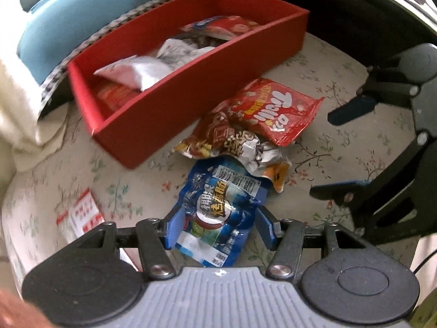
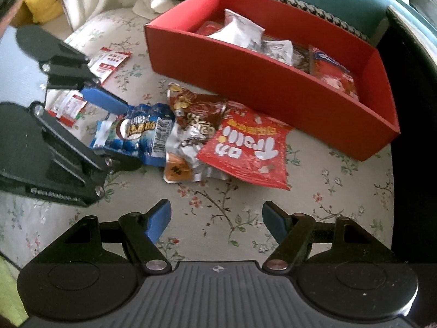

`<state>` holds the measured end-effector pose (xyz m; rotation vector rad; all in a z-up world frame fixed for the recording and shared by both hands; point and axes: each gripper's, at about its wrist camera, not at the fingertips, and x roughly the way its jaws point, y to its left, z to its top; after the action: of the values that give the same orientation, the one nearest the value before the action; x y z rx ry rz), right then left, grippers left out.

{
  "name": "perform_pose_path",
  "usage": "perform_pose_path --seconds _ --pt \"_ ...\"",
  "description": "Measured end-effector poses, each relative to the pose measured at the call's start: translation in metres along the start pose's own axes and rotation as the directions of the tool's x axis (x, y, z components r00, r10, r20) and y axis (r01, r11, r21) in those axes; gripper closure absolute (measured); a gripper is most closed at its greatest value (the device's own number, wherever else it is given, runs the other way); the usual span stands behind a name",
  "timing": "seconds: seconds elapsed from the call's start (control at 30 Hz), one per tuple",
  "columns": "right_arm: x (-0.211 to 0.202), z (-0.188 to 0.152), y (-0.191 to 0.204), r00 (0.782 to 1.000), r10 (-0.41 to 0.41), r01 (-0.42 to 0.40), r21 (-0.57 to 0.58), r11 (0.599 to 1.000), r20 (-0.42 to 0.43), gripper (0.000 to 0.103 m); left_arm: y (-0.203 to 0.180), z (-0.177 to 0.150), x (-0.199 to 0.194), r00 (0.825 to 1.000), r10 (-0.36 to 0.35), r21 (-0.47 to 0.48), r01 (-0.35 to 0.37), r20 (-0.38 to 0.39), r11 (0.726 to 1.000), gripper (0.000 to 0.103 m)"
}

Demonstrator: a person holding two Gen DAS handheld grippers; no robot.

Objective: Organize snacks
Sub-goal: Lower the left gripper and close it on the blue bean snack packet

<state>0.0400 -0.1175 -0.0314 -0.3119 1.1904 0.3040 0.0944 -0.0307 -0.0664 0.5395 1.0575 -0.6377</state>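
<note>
A blue snack packet (image 1: 218,210) lies on the floral cloth between the open fingers of my left gripper (image 1: 217,225); the pads stand on either side of it, not clamped. It also shows in the right wrist view (image 2: 136,134), with the left gripper (image 2: 114,134) around it. A brown and silver packet (image 1: 232,142) (image 2: 191,125) and a red Trolli bag (image 1: 275,109) (image 2: 248,150) lie beside it. My right gripper (image 2: 215,221) (image 1: 344,150) is open and empty above the cloth. The red box (image 1: 169,114) (image 2: 273,93) holds several packets.
Small red and white sachets (image 1: 82,213) (image 2: 109,60) lie on the cloth to the left. A blue cushion (image 1: 68,22) and white fabric (image 1: 16,104) sit behind the box. The table's dark edge (image 2: 409,164) is at the right.
</note>
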Motion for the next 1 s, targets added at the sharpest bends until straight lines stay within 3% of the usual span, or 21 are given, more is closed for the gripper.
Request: perform_pose_path --seconds 0.23,0.33,0.47,0.57,0.73,1.0 --pt "-0.002 0.001 -0.01 1.0 0.022 -0.022 0.035 0.999 0.007 0.023 0.009 0.017 0.008 0.999 -0.039 0.044 0.04 -0.01 0.998 0.049" --pt "-0.001 0.001 -0.009 1.0 0.022 -0.022 0.029 0.999 0.003 0.023 0.001 0.018 0.008 0.996 -0.078 0.121 0.084 -0.05 0.989 0.048" --pt "0.001 0.005 -0.005 1.0 0.017 -0.017 0.007 1.0 0.0 0.023 -0.015 0.016 0.014 0.998 -0.019 0.211 0.032 -0.063 0.977 0.047" --pt "0.002 0.008 -0.003 1.0 0.001 -0.001 -0.014 1.0 0.001 0.023 -0.011 0.017 0.016 0.998 -0.021 0.145 0.028 -0.051 0.989 0.046" --pt "0.001 0.012 -0.001 1.0 -0.018 0.018 -0.035 0.999 0.005 0.023 -0.013 0.009 0.009 0.999 0.005 0.123 0.001 -0.05 0.992 0.056" --pt "0.004 0.019 0.001 1.0 -0.024 0.024 -0.057 0.998 0.004 0.023 -0.017 -0.014 -0.007 0.998 -0.014 0.045 0.017 -0.067 0.999 0.063"
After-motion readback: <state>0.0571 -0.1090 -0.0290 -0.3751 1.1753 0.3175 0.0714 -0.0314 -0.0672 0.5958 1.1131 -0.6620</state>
